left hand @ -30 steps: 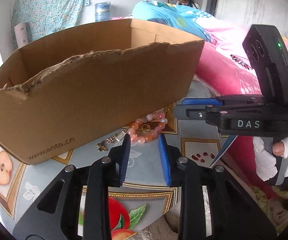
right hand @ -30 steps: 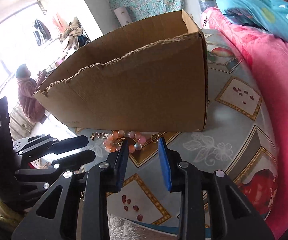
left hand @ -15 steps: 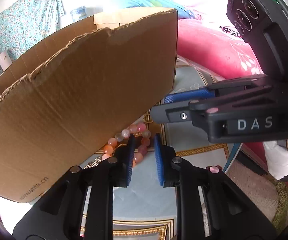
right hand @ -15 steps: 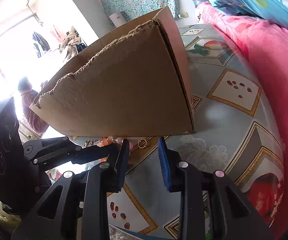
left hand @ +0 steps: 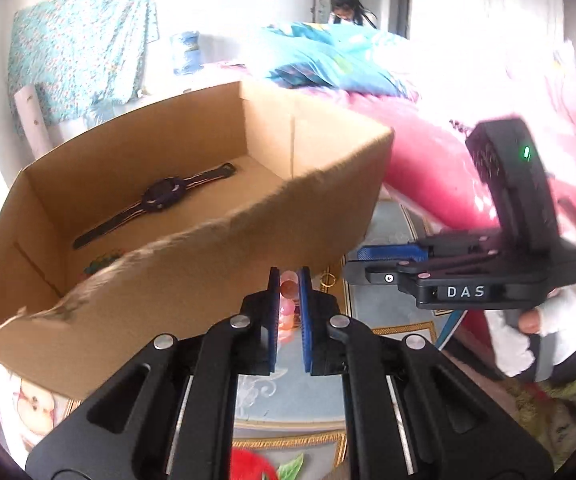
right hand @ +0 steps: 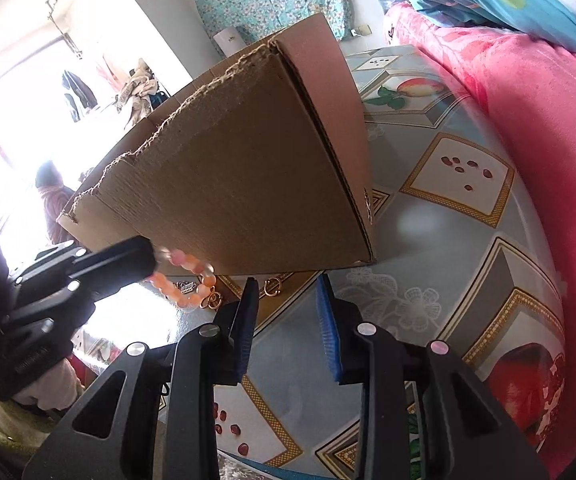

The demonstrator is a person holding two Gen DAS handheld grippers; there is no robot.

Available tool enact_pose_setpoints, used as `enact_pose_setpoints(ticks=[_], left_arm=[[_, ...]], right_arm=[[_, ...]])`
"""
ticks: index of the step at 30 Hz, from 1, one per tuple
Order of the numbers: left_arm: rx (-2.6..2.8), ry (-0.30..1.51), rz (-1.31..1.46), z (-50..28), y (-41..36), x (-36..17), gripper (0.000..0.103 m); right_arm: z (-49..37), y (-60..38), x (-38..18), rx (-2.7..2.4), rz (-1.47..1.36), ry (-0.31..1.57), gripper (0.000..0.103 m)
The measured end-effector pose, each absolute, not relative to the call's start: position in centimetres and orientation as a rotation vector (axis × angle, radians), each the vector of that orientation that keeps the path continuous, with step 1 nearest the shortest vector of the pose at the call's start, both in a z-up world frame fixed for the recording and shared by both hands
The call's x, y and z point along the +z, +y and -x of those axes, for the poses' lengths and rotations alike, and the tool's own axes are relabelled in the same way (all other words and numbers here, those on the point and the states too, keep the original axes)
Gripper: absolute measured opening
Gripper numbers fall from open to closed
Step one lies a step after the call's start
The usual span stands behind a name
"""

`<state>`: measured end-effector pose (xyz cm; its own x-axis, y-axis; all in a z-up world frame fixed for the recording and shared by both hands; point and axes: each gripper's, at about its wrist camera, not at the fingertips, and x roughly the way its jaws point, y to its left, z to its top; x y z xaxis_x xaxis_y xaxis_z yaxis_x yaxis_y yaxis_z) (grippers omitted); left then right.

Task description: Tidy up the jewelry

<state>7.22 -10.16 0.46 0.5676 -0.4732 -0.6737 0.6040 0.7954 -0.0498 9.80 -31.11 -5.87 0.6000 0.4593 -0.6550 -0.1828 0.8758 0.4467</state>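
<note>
My left gripper (left hand: 289, 280) is shut on a pink and orange bead bracelet (left hand: 288, 290) and holds it lifted in front of the cardboard box (left hand: 192, 280). In the right wrist view the bracelet (right hand: 186, 280) hangs from the left gripper (right hand: 150, 258). Inside the box lie a dark wristwatch (left hand: 164, 198) and a small green item (left hand: 102, 264). My right gripper (right hand: 286, 300) is open and empty above the table, also seen in the left wrist view (left hand: 384, 264). Gold rings (right hand: 272, 286) and a small metal piece (right hand: 186, 288) lie on the table by the box.
The table (right hand: 440, 240) has a fruit-patterned cloth. A pink blanket (right hand: 548, 128) with a blue quilt (left hand: 328, 60) lies to the right. People stand in the background.
My left gripper has closed on the bracelet and lifted it off the table, rising until the box's inside shows. The right gripper has stayed open nearby.
</note>
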Motion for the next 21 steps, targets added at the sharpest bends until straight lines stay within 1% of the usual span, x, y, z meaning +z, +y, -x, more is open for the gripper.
enact_pose_setpoints(ticks=[5,8,12,16,21], left_arm=[[-0.642,0.797,0.032,-6.9,-4.9,1.7,0.008],[-0.608,0.850,0.142,-6.5,-1.8,0.6,0.008],[-0.491,0.929,0.193,-6.4,0.3,-1.9,0.009],[-0.432,0.892,0.194,-6.1,1.6,-2.2,0.019],[-0.425,0.809,0.157,-6.5,1.4,-1.1,0.020]], right_arm=[[-9.3,-30.5,-5.0,0.394,-0.333,0.839,0.029],[-9.1,-29.9,-4.5,0.406,-0.323,0.835,0.029],[-9.1,-28.8,-3.7,0.429,-0.299,0.829,0.029],[-9.1,-27.6,-2.7,0.449,-0.267,0.819,0.029],[-9.5,-26.9,-1.5,0.457,-0.252,0.796,0.029]])
